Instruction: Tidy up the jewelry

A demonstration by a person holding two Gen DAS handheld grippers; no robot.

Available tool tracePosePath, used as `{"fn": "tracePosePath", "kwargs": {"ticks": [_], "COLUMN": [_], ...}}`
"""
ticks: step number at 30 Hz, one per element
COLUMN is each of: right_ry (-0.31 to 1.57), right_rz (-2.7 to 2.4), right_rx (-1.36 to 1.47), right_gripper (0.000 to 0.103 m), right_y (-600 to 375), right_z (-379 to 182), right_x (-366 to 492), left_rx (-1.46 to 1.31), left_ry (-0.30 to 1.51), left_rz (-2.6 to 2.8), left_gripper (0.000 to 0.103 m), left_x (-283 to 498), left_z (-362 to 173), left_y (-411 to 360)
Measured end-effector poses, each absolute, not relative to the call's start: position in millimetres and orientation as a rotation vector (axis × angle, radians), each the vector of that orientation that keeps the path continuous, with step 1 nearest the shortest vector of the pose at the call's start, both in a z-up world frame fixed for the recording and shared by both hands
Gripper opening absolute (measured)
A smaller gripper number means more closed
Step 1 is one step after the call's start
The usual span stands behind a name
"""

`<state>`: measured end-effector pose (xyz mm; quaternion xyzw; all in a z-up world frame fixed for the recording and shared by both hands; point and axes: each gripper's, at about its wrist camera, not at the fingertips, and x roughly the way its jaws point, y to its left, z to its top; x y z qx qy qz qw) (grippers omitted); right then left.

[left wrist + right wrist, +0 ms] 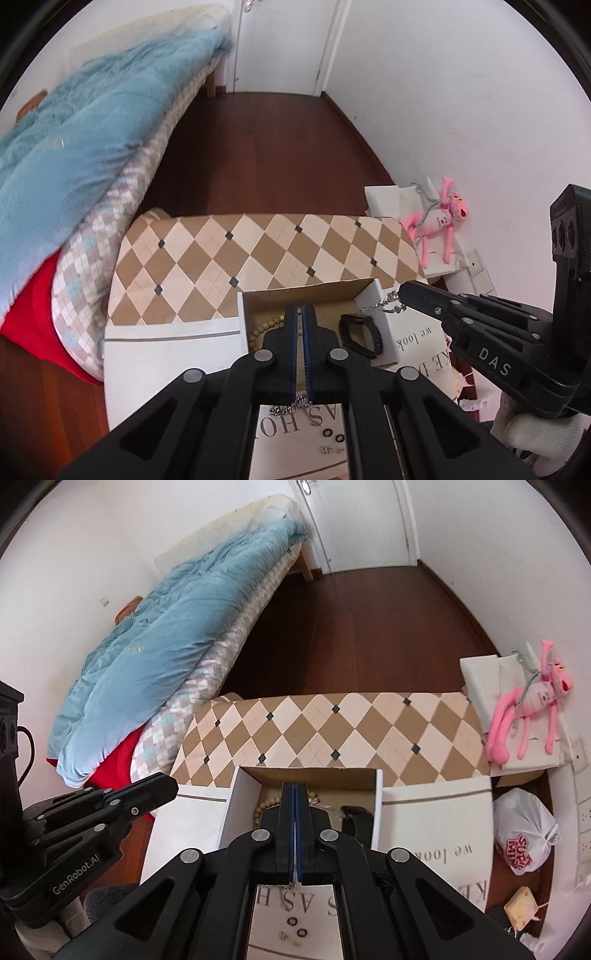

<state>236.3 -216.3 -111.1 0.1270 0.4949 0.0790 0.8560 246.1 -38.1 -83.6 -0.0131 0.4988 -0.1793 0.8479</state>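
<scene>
A: Left view? Left gripper (303,314) jaws pinched on chain (291,406), over box (314,291). Beads (264,328), band (360,334) inside.

B: Right view: right gripper (295,794) jaws shut, over box (314,773); chain held? Can't tell. Rings (297,926) on worktop (436,812).

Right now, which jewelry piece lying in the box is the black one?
The wrist band, lying against the right wall of the box. The other piece there, the bead bracelet on the left, is pale tan.
</scene>
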Motion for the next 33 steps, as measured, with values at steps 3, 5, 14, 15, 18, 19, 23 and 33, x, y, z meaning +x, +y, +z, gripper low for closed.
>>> {"fn": "tracePosePath", "kwargs": {"ticks": [3, 5, 14, 15, 18, 19, 23, 33], "right_ry": [1.077, 1.09, 0.974, 0.957, 0.929, 0.929, 0.974, 1.187], "right_rz": [0.158, 0.149, 0.192, 0.197, 0.196, 0.193, 0.127, -0.038], "right_rx": [0.232, 0.217, 0.253, 0.255, 0.265, 0.271, 0.292, 0.477], "right_gripper": [0.0, 0.0, 0.0, 0.0, 0.0, 0.0, 0.0, 0.003], "right_y": [-211.7, -209.8, -213.9, -215.0, -219.5, -220.2, -225.0, -247.4], "right_z": [-127.6, -135.8, -93.4, -86.7, -77.8, -78.4, -111.3, -243.4], "right_x": [252.7, 259.1, 224.9, 216.0, 190.6, 184.3, 149.2, 107.8], "left_rx": [-0.041, -0.034, -0.029, -0.027, -0.005, -0.001, 0.024, 0.131], "left_ry": [1.076, 1.094, 1.092, 1.1, 1.149, 1.174, 1.236, 1.298], "left_rz": [-0.346, -0.314, -0.213, -0.207, -0.214, -0.223, -0.251, -0.315], "left_gripper": [0.005, 0.006, 0.08, 0.08, 0.08, 0.08, 0.079, 0.078], "left_x": [254.5, 258.0, 221.1, 215.2, 203.1, 199.9, 190.1, 183.0], "left_z": [-97.7, -109.5, -144.9, -151.3, -174.3, -184.9, -217.4, -257.3], "left_y": [-33.7, -30.4, -0.3, 1.9, -0.1, -2.2, -16.4, -50.2]}}
